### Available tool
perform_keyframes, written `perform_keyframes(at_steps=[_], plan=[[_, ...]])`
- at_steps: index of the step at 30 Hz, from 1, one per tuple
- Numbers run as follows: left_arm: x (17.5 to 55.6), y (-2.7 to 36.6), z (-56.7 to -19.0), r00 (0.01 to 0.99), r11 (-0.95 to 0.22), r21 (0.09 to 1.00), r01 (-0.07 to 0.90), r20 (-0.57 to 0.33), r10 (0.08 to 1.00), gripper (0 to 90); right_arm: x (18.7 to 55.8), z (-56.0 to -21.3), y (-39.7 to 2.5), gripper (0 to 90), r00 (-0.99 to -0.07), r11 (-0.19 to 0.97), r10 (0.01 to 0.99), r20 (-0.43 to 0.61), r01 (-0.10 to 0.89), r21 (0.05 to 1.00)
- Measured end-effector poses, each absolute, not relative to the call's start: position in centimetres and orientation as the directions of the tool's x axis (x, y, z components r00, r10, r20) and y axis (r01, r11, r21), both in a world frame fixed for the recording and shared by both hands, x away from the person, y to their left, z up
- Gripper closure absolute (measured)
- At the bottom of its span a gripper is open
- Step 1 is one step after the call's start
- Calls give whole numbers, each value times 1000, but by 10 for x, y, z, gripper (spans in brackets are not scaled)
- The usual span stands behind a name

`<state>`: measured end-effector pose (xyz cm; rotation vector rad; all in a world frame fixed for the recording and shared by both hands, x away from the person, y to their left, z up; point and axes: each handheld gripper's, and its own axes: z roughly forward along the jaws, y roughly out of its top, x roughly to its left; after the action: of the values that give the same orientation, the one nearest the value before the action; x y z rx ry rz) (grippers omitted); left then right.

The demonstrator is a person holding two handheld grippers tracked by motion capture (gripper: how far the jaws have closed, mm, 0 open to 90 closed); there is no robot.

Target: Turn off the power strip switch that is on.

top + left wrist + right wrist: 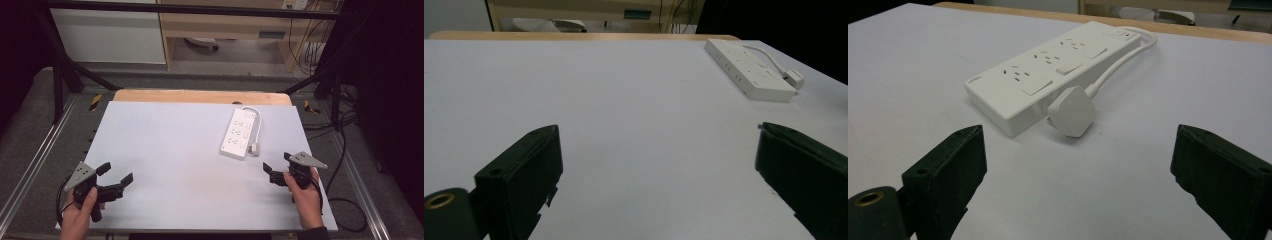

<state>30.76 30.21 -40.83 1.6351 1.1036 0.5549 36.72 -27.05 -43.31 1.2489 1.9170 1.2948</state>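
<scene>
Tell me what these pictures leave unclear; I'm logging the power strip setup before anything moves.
- Power strip switch states: too small in the high view.
- Brand mark on the strip's end, right gripper view: too small to read.
- Plug prongs: hidden beneath its own body.
- Left hand-held gripper cable: cut off at the bottom edge, high view.

The left gripper (658,165) has its two black jaws wide apart, with nothing between them. Below them is the white counter (614,100). Far off at the right lies a white power strip (746,67) with its plug (794,77) beside it.
</scene>
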Motion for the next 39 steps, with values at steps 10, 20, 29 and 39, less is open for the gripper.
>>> perform_keyframes(at_steps=[10,20,29,39], plan=[[307,301,-408,475,-42,920,390,-162,865,51,367,-434,-270,59,-462,121,883,89,406,906],[307,301,-408,478,-46,919,391,-160,864,51,366,-432,-268,51,-464,117,881,87,392,912],[307,300,-409,479,-44,920,389,-161,863,51,363,-426,-265,31,-490,103,868,81,338,935],[307,299,-409,486,-46,919,392,-164,858,51,360,-420,-263,28,-495,105,867,59,297,949]])
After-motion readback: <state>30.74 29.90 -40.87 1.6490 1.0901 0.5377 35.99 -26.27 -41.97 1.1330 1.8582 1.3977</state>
